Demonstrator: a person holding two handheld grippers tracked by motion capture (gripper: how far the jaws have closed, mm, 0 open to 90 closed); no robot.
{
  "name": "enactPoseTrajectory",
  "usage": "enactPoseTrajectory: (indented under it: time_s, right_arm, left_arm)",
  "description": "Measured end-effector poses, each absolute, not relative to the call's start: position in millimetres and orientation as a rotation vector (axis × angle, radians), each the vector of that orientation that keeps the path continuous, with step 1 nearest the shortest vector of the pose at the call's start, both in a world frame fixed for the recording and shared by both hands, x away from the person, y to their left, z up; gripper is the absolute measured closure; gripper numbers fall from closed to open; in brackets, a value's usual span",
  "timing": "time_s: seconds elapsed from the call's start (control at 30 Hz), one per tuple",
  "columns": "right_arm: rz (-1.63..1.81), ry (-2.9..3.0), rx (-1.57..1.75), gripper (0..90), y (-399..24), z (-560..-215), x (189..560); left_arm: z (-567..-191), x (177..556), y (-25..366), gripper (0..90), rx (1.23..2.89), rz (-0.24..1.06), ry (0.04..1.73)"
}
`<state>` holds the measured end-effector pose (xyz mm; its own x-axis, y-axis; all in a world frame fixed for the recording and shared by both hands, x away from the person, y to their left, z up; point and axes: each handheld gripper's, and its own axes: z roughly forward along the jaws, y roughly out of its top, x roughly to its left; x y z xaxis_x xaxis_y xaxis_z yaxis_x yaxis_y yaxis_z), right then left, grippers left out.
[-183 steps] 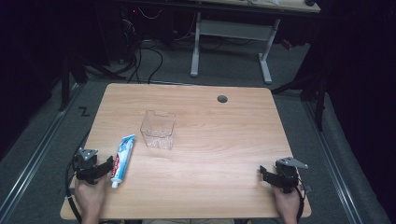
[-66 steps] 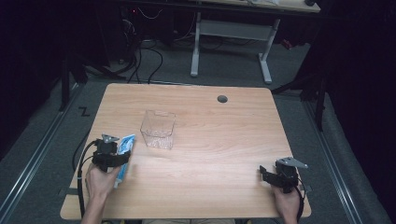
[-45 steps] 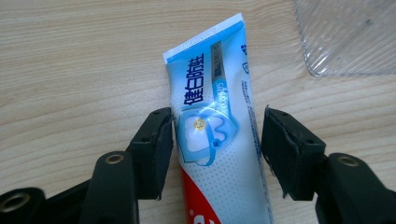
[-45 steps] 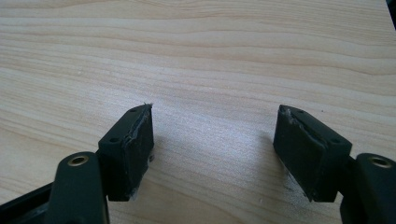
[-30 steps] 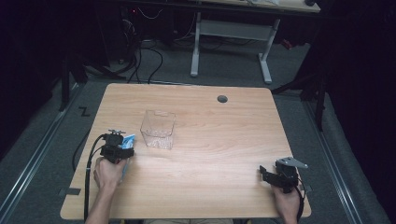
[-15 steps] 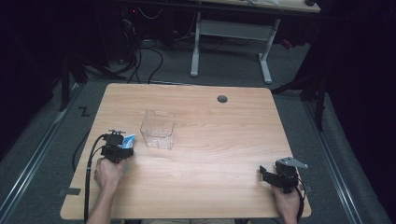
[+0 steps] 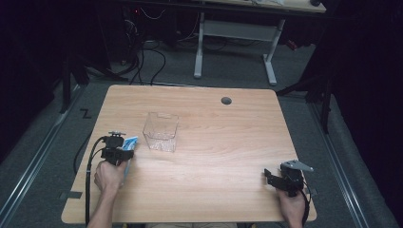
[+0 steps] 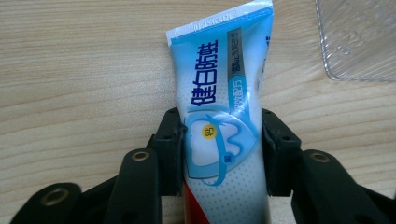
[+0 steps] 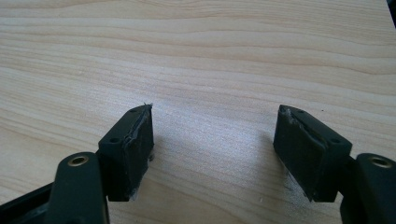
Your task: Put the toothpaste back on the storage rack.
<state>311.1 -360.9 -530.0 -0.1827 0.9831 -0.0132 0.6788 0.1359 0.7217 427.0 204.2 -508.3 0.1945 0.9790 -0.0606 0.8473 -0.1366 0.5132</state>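
Jaws of the left gripper (image 8: 220, 158) have just been closing & now sit one each side of the toothpaste tube (image 8: 222, 107), pads against its sides w/ the tube between them; in the high view the same left gripper (image 7: 115, 151) is at the near-left part of the wooden surface (image 7: 214, 190). Tube lies flat on the surface, crimped end pointing far, blue/white print w/ a tooth graphic & red nearer the cap end, which is hidden under the gripper body. High view: tube (image 7: 130, 142) pokes out just past the gripper.

Right gripper (image 9: 215, 149): jaws wide apart, nothing between them, just bare wood; it sits at the near-right corner (image 7: 284, 179), well apart from the tube.

Around: clear plastic container (image 7: 161, 131) stands just right of & slightly far from the tube, close but not touching as far as I can tell; its corner shows top right in the left gripper view (image 8: 357, 39). Round cable hole (image 7: 226, 100) near the far edge. Black cable (image 7: 88, 171) trails from the left gripper off the near edge. Beyond the surface, a white desk frame (image 7: 235, 47) & floor cables (image 7: 147, 52).
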Motion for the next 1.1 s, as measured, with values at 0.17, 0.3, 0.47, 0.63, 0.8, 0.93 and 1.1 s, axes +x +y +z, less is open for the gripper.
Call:
enactPoseTrajectory:
  time_s: [0.17,0.3,0.47,0.63,0.8,0.93,1.1]
  right_arm:
    - [0.808,1.925,1.591,28.8,-360.9,-530.0,311.1]
    - [0.809,1.925,1.591,28.8,-360.9,-530.0,311.1]
    - [0.808,1.925,1.591,28.8,-360.9,-530.0,311.1]
    - [0.808,1.925,1.591,28.8,-360.9,-530.0,311.1]
    - [0.808,1.925,1.591,28.9,-360.9,-530.0,311.1]
    - [0.811,1.924,1.59,28.9,-360.9,-530.1,311.1]
    - [0.809,1.925,1.591,28.9,-360.9,-530.0,311.1]
  left_arm:
    - [-507.0,425.6,204.8,62.9,2.038,0.406,1.688]
    - [-507.2,424.4,205.0,65.8,2.027,0.404,1.68]
    - [-507.0,424.1,205.1,68.0,2.029,0.401,1.67]
    - [-506.7,423.7,205.0,69.4,2.036,0.398,1.653]
    - [-504.3,422.4,210.1,70.1,2.026,0.385,1.649]
    - [-498.8,416.3,213.3,70.5,2.001,0.391,1.632]
    - [-492.0,411.9,217.5,70.7,1.978,0.396,1.607]
